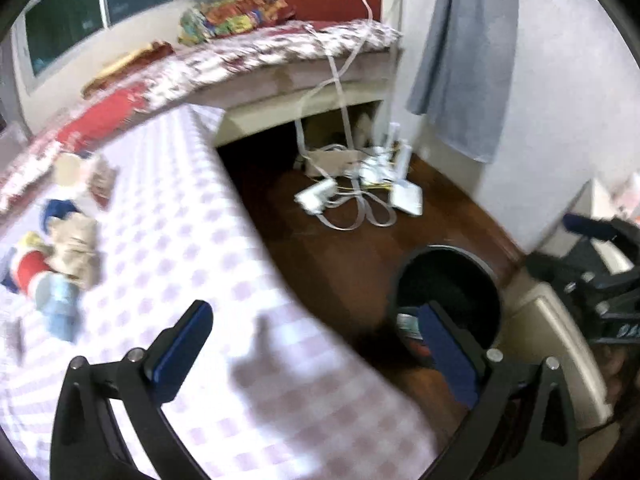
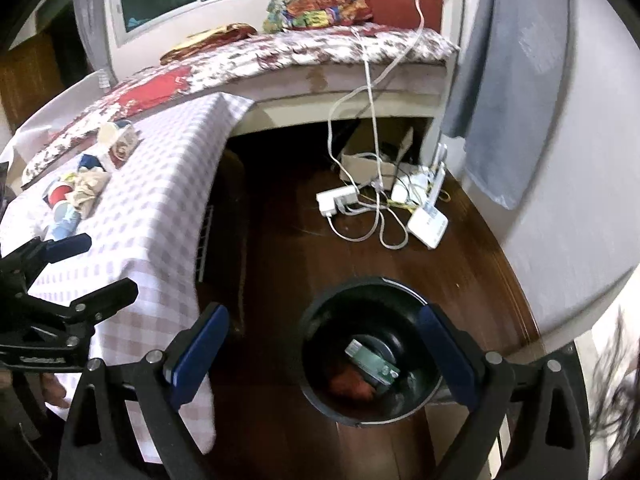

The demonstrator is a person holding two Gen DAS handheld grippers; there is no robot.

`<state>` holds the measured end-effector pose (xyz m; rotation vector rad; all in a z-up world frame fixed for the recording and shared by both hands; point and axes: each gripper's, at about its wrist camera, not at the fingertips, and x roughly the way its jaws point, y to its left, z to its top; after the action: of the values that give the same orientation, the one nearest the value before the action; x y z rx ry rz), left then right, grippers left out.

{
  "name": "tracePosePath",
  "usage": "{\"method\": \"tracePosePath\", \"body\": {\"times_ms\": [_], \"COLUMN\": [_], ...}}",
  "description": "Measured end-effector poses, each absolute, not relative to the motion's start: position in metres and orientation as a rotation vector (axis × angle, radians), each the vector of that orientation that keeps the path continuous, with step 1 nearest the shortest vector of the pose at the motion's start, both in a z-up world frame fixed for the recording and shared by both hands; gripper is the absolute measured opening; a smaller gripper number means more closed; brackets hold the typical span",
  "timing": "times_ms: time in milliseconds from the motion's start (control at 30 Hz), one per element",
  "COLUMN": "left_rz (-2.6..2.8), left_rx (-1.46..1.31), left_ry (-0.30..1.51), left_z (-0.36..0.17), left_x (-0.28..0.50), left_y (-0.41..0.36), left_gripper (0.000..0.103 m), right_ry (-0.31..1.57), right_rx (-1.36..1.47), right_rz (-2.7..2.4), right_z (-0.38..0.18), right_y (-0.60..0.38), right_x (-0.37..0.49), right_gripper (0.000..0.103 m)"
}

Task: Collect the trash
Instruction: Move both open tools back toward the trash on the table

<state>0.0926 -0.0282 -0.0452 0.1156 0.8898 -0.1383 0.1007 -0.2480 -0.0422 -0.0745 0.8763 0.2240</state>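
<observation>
Dark wooden floor is running between a checked table (image 2: 160, 208) and a white wall, with a bed (image 2: 320, 56) behind and a tangle of white cables (image 2: 372, 208) beside the wall. Sitting on the floor is a round black bin (image 2: 368, 360), smooth-walled and open-topped, already holding a green packet (image 2: 372, 362) and something reddish.

Both tools are hanging empty. The right gripper (image 2: 324, 356) is hovering over the bin with its jaws spread wide and nothing between them; the left gripper (image 1: 316, 348) is likewise gaping, straddling the table's edge and the bin's rim.

The remaining trash (image 1: 56, 256) is lying in a loose heap at the table's far-left side, well apart from both tools: a crumpled beige paper (image 1: 76, 252), a red cup (image 1: 32, 270), a pale blue piece (image 1: 60, 308) and a cup (image 2: 116, 140) on its side (blur is hiding finer detail). All of it is looking light and easily crushed. The paper is probably going to give under the pads, so pinching a bunched fold should serve best. The cups are likely thin and slick, so pinching one wall at the rim seems safer than squeezing across the body.
</observation>
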Motion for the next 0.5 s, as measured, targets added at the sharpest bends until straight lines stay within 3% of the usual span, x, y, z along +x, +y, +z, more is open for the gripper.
{"method": "tracePosePath", "body": {"times_ms": [500], "left_rz": [0.047], "left_rx": [-0.034], "left_ry": [0.876], "left_z": [-0.033], "left_x": [0.067], "left_y": [0.090], "left_gripper": [0.103], "right_ry": [0.826], "right_rx": [-0.238], "right_rz": [0.435], "right_z": [-0.012], "right_y": [-0.124], "right_x": [0.099], "right_gripper": [0.098]}}
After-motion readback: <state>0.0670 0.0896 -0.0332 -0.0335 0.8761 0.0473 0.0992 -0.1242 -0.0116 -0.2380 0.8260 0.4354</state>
